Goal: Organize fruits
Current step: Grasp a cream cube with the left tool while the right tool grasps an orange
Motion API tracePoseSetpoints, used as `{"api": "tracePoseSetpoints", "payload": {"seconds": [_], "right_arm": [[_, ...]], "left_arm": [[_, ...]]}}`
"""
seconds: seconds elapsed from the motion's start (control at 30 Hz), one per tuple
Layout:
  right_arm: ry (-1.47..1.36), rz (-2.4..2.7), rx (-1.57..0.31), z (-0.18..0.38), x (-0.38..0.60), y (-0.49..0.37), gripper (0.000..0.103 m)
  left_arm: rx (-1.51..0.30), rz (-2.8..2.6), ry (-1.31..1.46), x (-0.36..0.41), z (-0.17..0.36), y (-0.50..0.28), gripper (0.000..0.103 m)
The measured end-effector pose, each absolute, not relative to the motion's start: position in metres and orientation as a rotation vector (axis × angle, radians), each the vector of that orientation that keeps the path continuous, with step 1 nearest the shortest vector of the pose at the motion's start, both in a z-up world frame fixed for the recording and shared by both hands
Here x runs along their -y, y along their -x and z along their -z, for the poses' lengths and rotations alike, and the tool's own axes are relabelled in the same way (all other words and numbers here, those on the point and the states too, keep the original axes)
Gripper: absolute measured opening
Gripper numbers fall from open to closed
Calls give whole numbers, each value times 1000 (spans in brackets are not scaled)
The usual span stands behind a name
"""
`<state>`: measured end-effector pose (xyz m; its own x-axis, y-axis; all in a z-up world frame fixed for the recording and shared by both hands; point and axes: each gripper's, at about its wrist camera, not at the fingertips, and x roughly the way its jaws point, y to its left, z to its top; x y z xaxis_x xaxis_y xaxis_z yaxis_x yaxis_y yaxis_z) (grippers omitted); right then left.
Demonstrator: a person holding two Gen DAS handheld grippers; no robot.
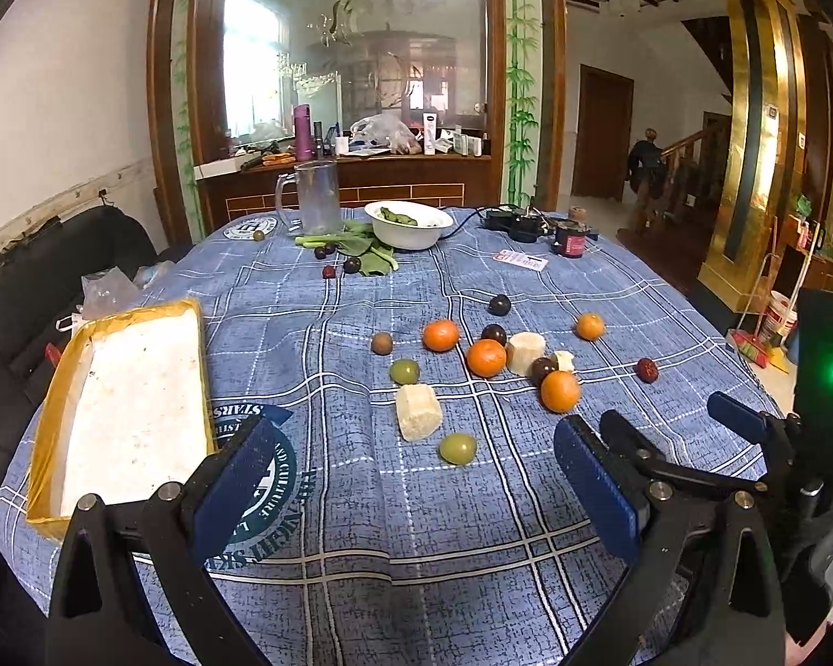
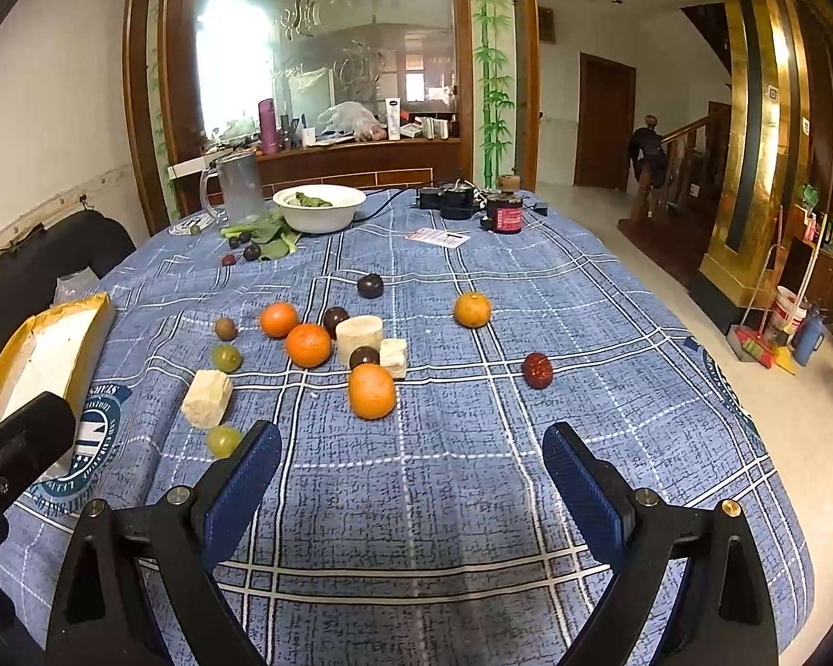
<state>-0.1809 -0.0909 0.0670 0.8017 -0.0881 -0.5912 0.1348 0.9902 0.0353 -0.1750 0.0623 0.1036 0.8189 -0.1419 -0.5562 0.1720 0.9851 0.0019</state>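
Note:
Fruit lies scattered on the blue checked tablecloth (image 2: 416,499): several oranges, the nearest orange (image 2: 371,391) (image 1: 560,391), dark plums (image 2: 370,285), green fruits (image 1: 457,448) (image 2: 223,440), a red date (image 2: 537,370) and pale cut chunks (image 1: 418,412) (image 2: 207,399). A white foam box (image 1: 133,410) with yellow taped rim sits at the left. My left gripper (image 1: 416,491) hovers open over the cloth, nothing between its fingers. My right gripper (image 2: 411,477) is open too, short of the nearest orange, empty. The right gripper's fingers (image 1: 733,416) also show at the right of the left wrist view.
At the table's far side stand a clear jug (image 1: 316,197), a white bowl (image 1: 409,225) with greens, leafy stalks and small dark fruits, a power strip with cable (image 2: 450,200) and a red jar (image 2: 504,213). A black sofa (image 1: 55,277) borders the left edge. A person stands by the stairs (image 2: 647,152).

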Motion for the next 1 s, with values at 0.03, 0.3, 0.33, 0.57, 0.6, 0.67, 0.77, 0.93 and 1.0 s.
{"api": "tracePoseSetpoints", "payload": {"seconds": [0.03,0.3,0.33,0.57,0.6,0.67,0.77,0.93,1.0], "right_arm": [[-76,116,-634,-66,90,180,97],[-84,75,-665,-57,91,173,97],[-85,73,-668,-56,91,172,97],[-121,54,-711,-53,109,163,97],[-129,58,-710,-54,114,164,97],[-138,71,-709,-56,125,164,95],[-144,62,-736,-54,133,159,80],[-159,-27,-785,-49,125,141,72],[-163,-77,-807,-46,119,128,71]], "left_arm": [[-593,170,-55,-61,-102,174,101],[-645,166,-36,-63,-91,162,101],[-648,162,-36,-63,-90,160,101],[-710,149,61,-95,-88,135,101],[-702,130,78,-104,-90,133,101],[-687,82,111,-126,-94,127,101],[-680,23,141,-151,-95,121,101],[-729,107,126,-142,-80,110,97],[-757,181,109,-129,-73,106,70]]}}
